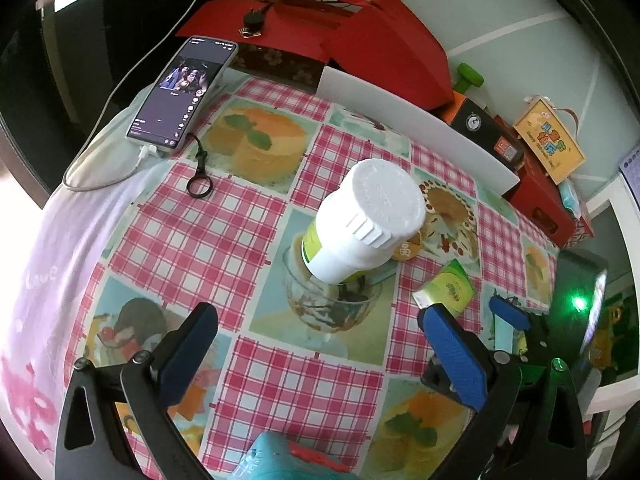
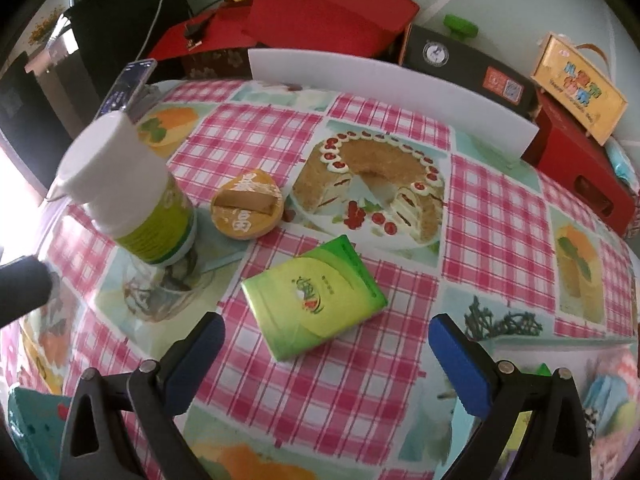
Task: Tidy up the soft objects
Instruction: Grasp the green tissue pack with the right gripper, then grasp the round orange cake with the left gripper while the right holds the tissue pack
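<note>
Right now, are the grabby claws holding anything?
Left gripper: open, jaws wide apart, holding nothing.
Right gripper: open, holding nothing, green tissue pack lying ahead.

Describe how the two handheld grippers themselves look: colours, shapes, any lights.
The left gripper has two flat, blue, finely textured finger pads on black angular arms with triangular cut-outs and silver screw heads. The right gripper is built the same. Seen from the left wrist camera, the right unit's body shows a glowing green light. No cables, hands or sleeves are visible.
</note>
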Available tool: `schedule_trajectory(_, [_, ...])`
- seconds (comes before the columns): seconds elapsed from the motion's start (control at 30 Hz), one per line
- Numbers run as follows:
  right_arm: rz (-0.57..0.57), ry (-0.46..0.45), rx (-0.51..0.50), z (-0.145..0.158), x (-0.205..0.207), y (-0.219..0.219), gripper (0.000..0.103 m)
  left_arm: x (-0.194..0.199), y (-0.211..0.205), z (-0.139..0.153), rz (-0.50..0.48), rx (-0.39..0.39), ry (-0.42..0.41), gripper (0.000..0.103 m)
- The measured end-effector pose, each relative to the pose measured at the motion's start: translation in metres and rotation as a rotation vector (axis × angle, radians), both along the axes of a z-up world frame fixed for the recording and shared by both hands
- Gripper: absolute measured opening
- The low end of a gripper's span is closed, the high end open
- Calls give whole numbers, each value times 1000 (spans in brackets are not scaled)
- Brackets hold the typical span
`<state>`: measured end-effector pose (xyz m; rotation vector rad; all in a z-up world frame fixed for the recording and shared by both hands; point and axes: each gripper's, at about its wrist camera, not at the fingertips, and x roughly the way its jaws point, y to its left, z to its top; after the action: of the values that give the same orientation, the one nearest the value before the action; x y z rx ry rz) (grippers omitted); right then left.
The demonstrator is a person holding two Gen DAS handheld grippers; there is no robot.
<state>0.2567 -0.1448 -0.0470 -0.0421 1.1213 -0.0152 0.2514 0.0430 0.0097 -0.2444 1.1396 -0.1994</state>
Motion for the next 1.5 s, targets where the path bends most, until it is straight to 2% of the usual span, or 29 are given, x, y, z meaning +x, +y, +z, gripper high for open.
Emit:
schedule_trajectory(0.33, [16,52,3,-18,15,-1,89,3,-6,-4,-5,-3,17,103])
schedule_trajectory(0.47, [35,46,3,-16,17,3,77,4,-8,-5,1,-2,22,103])
schedule_trajectory(0.83, [14,32,28,-12,9,-4,77,5,-18,0,-13,-8,8,103])
schedule_trajectory(1.23, [-27,-31,51,13,-5,-22,77,3,-42,9,-53,13,-18,103])
schedule_trajectory(1.5, [-35,-73,47,27,-9,-38,77,4,-52,12,-40,10,-27,103])
